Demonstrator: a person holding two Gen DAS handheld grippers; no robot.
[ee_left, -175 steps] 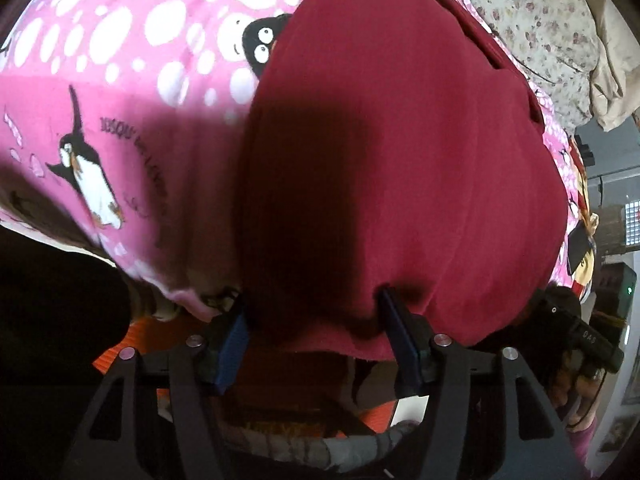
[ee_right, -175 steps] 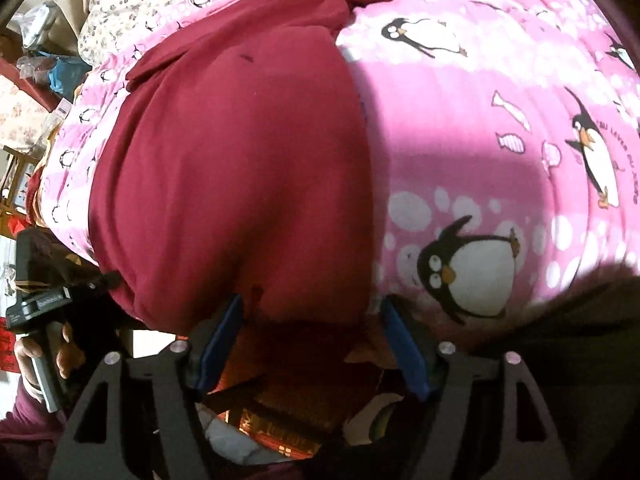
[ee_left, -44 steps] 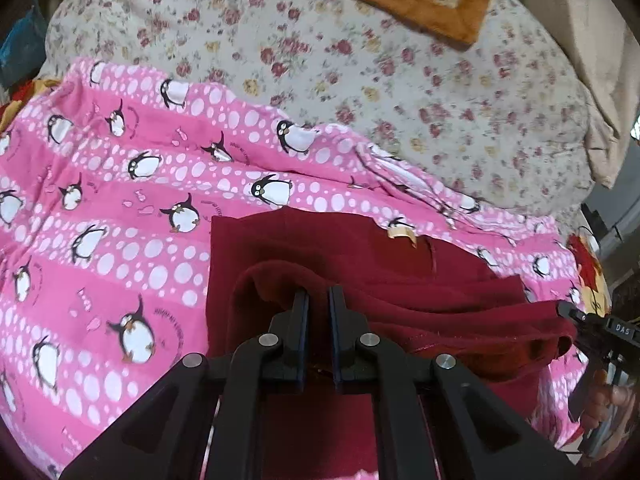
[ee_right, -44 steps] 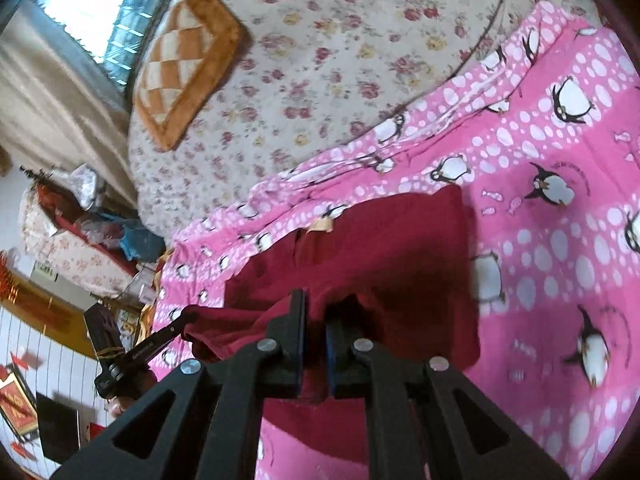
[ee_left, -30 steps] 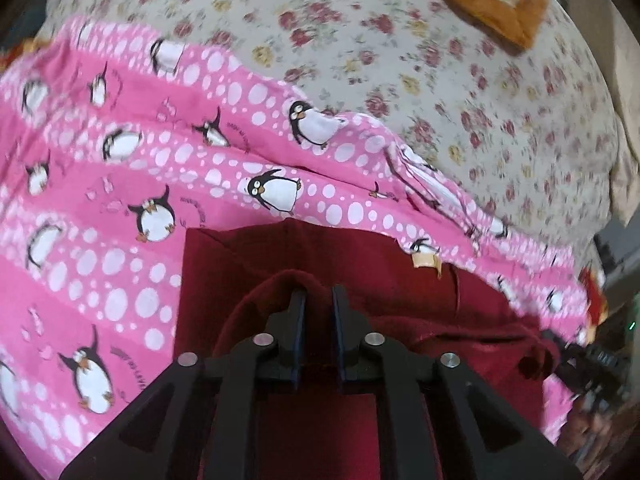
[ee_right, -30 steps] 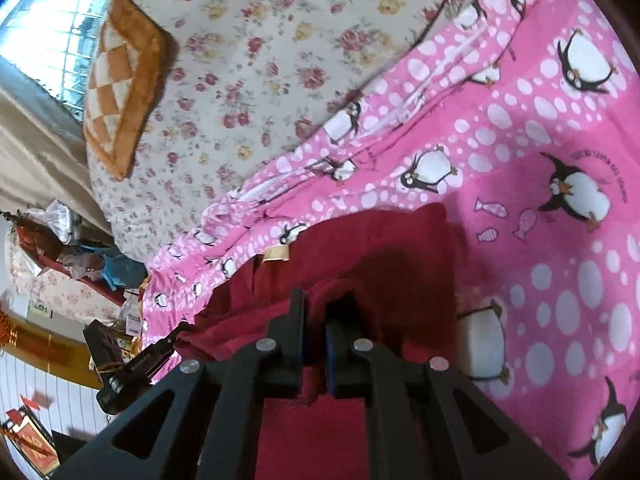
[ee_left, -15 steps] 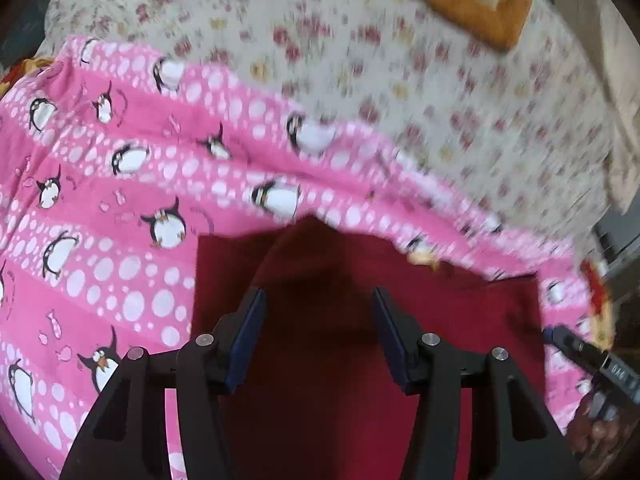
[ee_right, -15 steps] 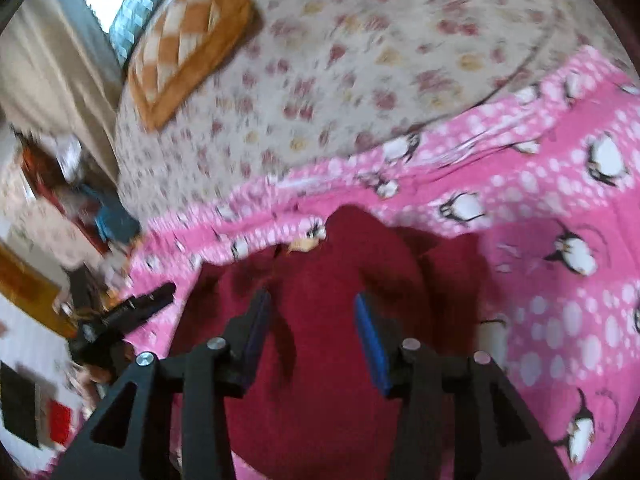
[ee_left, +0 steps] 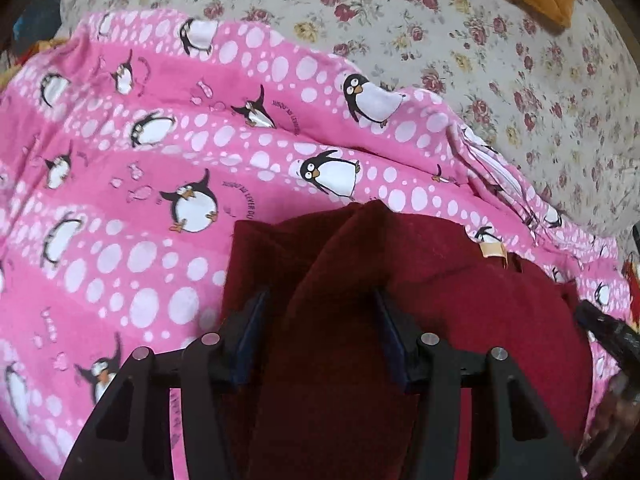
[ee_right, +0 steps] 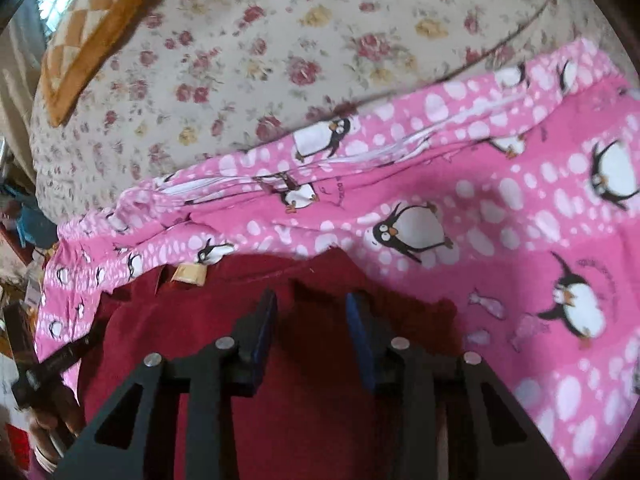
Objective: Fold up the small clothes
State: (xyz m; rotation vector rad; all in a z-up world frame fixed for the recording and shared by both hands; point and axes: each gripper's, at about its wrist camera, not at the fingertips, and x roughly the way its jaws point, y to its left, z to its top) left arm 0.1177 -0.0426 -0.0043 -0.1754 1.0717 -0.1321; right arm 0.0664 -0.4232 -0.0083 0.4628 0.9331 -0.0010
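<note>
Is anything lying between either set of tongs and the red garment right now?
Nothing visible. The left tongs and right tongs both stand open right over the red garment on the pink penguin sheet, with only its own raised fold between the pads.

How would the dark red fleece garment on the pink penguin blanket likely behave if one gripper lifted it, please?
The dark red fleece garment is probably floppy: it already lies in soft ridges. It would likely drape and unfold from one pinch. Its fuzzy surface suggests little slipping.
</note>
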